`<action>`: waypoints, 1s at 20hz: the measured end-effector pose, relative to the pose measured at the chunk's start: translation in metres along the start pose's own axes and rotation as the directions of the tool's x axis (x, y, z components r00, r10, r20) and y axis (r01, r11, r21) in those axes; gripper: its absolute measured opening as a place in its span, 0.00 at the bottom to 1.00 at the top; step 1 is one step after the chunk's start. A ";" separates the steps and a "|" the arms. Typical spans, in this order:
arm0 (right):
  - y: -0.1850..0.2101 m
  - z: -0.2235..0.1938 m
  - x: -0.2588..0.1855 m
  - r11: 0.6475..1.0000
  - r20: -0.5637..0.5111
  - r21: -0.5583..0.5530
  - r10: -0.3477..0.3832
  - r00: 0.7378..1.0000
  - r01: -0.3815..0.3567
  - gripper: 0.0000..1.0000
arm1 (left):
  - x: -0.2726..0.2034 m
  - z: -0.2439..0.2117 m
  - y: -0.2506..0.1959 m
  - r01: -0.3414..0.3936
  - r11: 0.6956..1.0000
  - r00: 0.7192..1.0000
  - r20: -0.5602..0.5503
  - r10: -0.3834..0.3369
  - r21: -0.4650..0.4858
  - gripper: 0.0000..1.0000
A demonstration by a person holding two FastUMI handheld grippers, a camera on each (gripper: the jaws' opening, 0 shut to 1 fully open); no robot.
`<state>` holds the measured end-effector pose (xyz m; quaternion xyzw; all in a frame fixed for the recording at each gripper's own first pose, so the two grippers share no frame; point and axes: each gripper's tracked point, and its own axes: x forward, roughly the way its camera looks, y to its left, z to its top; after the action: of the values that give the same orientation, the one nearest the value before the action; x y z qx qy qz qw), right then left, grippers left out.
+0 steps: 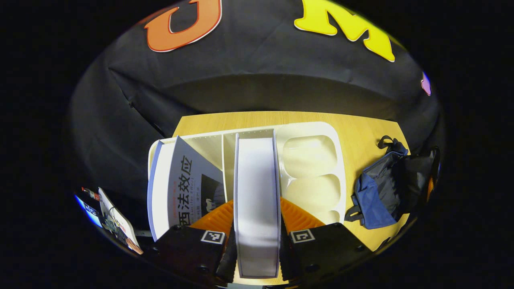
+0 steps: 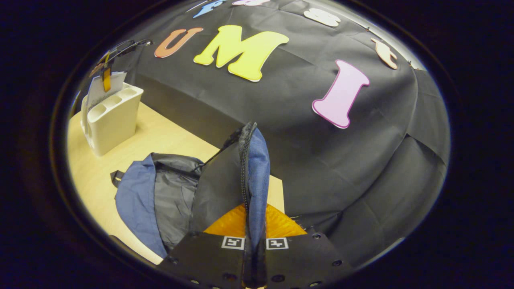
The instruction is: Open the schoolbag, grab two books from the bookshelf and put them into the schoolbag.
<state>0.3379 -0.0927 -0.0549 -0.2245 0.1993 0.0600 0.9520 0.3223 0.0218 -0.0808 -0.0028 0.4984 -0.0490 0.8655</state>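
The left tongs (image 1: 257,245) are closed on the upper edge of a book (image 1: 257,188), one finger flat against each cover, with the book upright in the bookshelf (image 1: 311,168). The right tongs (image 2: 254,251) are pinched on the zipper edge of the schoolbag (image 2: 176,192), holding that flap raised so the mouth stands open. The schoolbag lies on the tabletop (image 2: 160,136), well apart from the bookshelf, on its right side as seen in the left gripper view.

Risks, as judged. The hold on the book is near one edge only; once lifted clear it may swing or slip out, since the covers look smooth. A second book (image 1: 180,184) leans against the divider just beside it and could topple when its neighbour leaves. The light bookshelf may drag along if the book binds in its slot. If the raised flap sags, the mouth narrows and the book may catch on the zipper.

Count: two books, one bookshelf, one schoolbag, two tongs.
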 end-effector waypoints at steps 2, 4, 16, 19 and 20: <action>0.002 -0.001 0.000 1.000 -0.001 0.002 0.000 1.000 0.000 0.05 | -0.015 -0.006 0.001 0.007 1.000 1.000 0.021 -0.007 -0.009 0.45; 0.003 0.000 -0.002 1.000 -0.001 0.006 0.002 1.000 -0.002 0.05 | -0.032 -0.015 0.002 0.014 1.000 0.999 0.043 -0.014 -0.017 0.44; 0.010 -0.006 -0.006 1.000 -0.005 0.002 0.012 1.000 -0.012 0.05 | -0.104 -0.112 0.013 0.098 0.990 0.989 0.122 -0.085 -0.104 0.44; 0.010 -0.006 -0.007 1.000 -0.003 0.001 0.012 1.000 -0.012 0.05 | -0.110 -0.136 0.016 0.130 0.978 0.986 0.126 -0.110 -0.164 0.43; 0.012 -0.005 -0.008 1.000 -0.001 -0.001 0.013 1.000 -0.013 0.05 | -0.112 -0.142 0.013 0.155 0.972 0.982 0.131 -0.133 -0.174 0.44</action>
<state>0.3264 -0.0850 -0.0605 -0.2238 0.2012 0.0663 0.9513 0.1448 0.0505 -0.0568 -0.1217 0.4471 -0.0653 0.8838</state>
